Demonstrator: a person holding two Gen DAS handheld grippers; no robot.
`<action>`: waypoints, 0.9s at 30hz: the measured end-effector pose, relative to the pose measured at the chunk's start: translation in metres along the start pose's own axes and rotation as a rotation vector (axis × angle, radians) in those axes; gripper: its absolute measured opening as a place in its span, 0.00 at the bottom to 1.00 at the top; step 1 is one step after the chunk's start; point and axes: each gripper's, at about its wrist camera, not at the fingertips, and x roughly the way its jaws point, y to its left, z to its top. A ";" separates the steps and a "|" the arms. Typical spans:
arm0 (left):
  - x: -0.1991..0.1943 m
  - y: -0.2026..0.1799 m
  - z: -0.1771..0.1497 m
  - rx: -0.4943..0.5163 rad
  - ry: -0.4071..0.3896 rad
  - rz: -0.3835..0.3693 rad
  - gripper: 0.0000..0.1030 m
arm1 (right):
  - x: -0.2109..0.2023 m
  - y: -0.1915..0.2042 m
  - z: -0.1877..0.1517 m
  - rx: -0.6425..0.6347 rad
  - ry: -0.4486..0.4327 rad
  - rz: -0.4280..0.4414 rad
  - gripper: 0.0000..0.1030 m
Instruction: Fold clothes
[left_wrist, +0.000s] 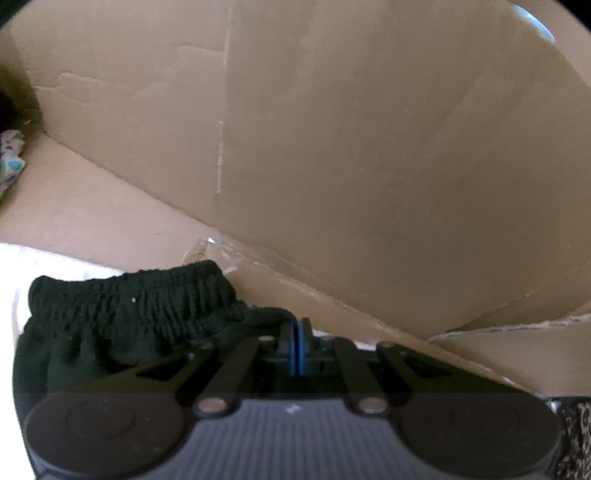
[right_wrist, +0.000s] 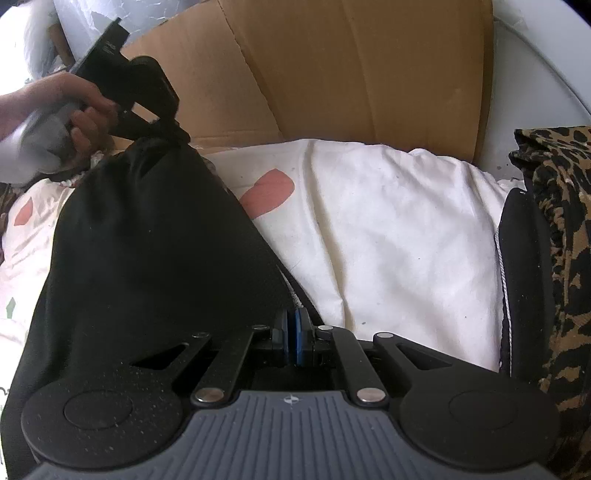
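Black shorts (right_wrist: 147, 258), soft, light and limp, hang at 9 o'clock over the white sheet (right_wrist: 388, 221), both grippers clamped on them, left (left_wrist: 298, 347) by the elastic waistband (left_wrist: 140, 295), right (right_wrist: 293, 338) on a lower edge: firmest hold likely the waistband.

Black garment (right_wrist: 147, 266), elastic waistband (left_wrist: 140, 295) gathered, hangs stretched between my two tools over the white bedding.

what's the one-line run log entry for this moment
step: fold clothes | left tool: shut on black shorts at waistband | right tool: shut on black shorts edge | surface: white bedding | behind: cardboard
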 end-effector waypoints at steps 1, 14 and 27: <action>0.002 0.000 -0.001 -0.002 0.002 0.002 0.05 | 0.001 0.000 0.000 -0.003 -0.002 -0.005 0.01; -0.075 0.012 -0.001 0.255 -0.051 0.002 0.48 | -0.059 -0.027 -0.007 0.128 -0.068 -0.021 0.10; -0.042 0.023 -0.057 0.417 0.045 0.049 0.47 | -0.074 -0.029 -0.031 0.060 -0.016 0.004 0.28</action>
